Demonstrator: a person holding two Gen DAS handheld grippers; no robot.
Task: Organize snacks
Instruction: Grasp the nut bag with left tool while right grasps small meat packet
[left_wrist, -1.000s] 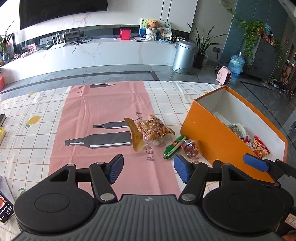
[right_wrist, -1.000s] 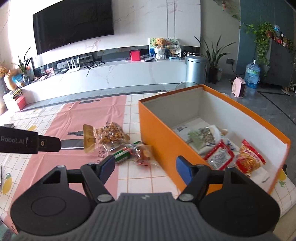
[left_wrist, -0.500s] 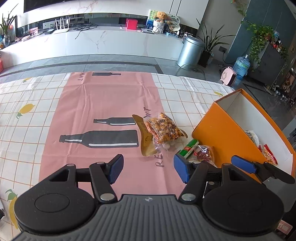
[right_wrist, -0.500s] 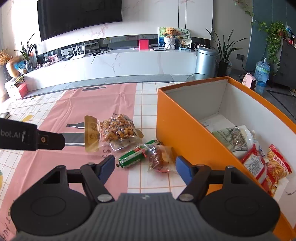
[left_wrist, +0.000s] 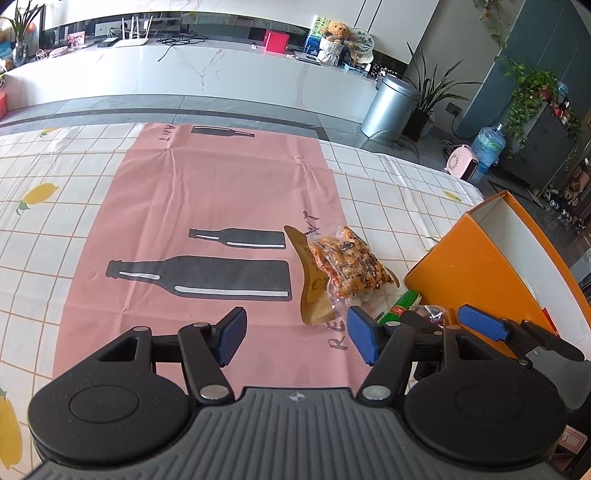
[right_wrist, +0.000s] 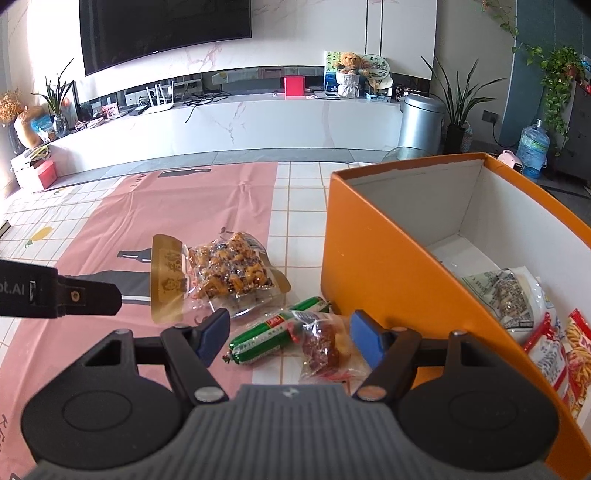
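Orange box, cardboard, white inside, open top, stands at right on the table. Contents: red-and-white packets against the near wall, a grey printed pouch behind them, white paper on the floor of the box.

Right gripper: jaws apart, nothing pressed between the blue pads; below them lie a green sausage stick and a small clear packet of dark red snack, touching each other, just beside the box's near corner. Farther on, a clear bag of orange-brown fried snack with a gold header, on the pink runner.

Left gripper: jaws wide, empty, above the pink runner printed with black bottles. Under it, a checked tablecloth with lemons.

Beyond: grey floor, white marble-look counter, steel bin, dark screen.
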